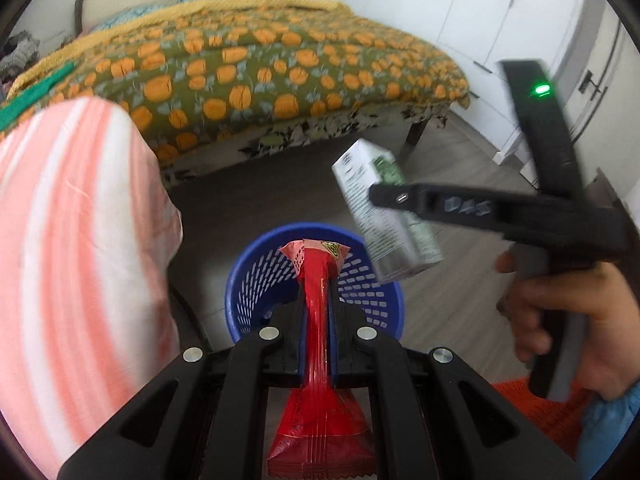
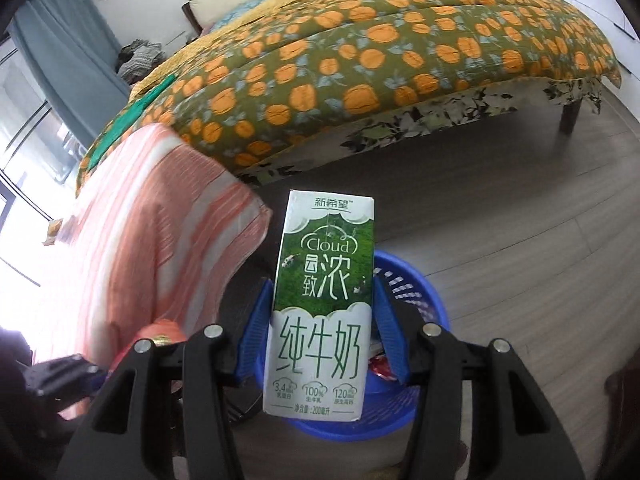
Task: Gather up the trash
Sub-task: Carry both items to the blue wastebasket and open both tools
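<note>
your left gripper [image 1: 316,308] is clamped on a red snack wrapper [image 1: 318,360], poised above the blue perforated basket [image 1: 360,292] on the grey floor. your right gripper [image 1: 384,196], held in your hand [image 1: 568,320], grips a green-and-white milk carton [image 1: 384,216] just beside the basket. a pumpkin-print quilt [image 1: 256,68] covers the bed behind.

My left wrist view: rides on left tool [image 1: 314,312], looks forward and steeply down along its fingers, blue basket [image 1: 248,280] close below, right tool [image 1: 394,199] crossing from right edge. My right wrist view: same mounting on right tool [image 2: 320,320], tilted down, milk carton [image 2: 324,300] filling centre at close range. Both views share blue basket, bed [image 1: 256,60] behind, striped pink cloth [image 1: 76,240] at left, wood floor [image 1: 452,296]
</note>
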Motion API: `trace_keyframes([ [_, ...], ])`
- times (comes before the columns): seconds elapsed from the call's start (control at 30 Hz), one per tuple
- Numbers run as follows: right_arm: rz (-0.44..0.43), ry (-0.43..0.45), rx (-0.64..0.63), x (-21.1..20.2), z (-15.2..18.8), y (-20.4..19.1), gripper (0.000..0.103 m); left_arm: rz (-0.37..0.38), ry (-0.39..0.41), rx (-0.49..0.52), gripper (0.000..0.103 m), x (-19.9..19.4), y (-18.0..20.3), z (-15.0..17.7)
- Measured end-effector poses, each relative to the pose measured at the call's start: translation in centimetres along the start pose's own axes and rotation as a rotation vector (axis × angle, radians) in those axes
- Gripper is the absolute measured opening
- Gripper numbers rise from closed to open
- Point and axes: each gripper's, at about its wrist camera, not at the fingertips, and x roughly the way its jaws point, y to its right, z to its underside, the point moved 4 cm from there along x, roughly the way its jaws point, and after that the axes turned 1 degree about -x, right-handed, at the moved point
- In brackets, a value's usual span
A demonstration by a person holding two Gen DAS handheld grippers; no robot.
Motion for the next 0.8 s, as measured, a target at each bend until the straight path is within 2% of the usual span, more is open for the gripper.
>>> trace_keyframes([
  [0.2, -0.003, -0.005, 0.033, 0.7, -0.1, 1.6, 0.052, 0.01, -0.035, -0.03, 0.009, 4.2, -0.3, -0.6],
  [0.23, 0.0, -0.005, 0.041, 0.8, -0.1, 1.9, 0.054, 0.003, -0.042, -0.034, 0.02, 5.0, -0.5, -0.8],
  [0.27, -0.007, -0.007, 0.058, 1.0, 0.0, 2.3, 0.069, -0.005, -0.051, -0.041, 0.038, 5.5, -0.6, -0.9],
  [0.3, -0.014, -0.007, 0.071, 1.0, 0.0, 2.5, 0.078, -0.009, -0.046, -0.048, 0.044, 5.7, -0.6, -1.1],
  [0.33, -0.021, 0.003, 0.093, 0.8, -0.1, 2.9, 0.078, -0.013, -0.037, -0.052, 0.052, 5.5, -0.4, -1.3],
  [0.43, -0.025, 0.023, 0.109, 0.0, -0.4, 3.2, 0.078, -0.001, 0.007, -0.06, 0.067, 3.6, -0.1, -1.7],
  [0.57, 0.01, 0.063, 0.127, -1.2, -0.9, 3.5, 0.08, 0.029, 0.069, -0.054, 0.076, -0.6, 0.4, -2.0],
  [0.63, 0.044, 0.093, 0.124, -2.0, -1.0, 3.1, 0.089, 0.039, 0.109, -0.042, 0.08, -3.4, 0.3, -1.7],
  [0.8, 0.11, 0.158, 0.033, -3.4, -1.0, 0.6, 0.09, 0.005, 0.146, -0.016, 0.086, -9.5, -2.2, 1.1],
])
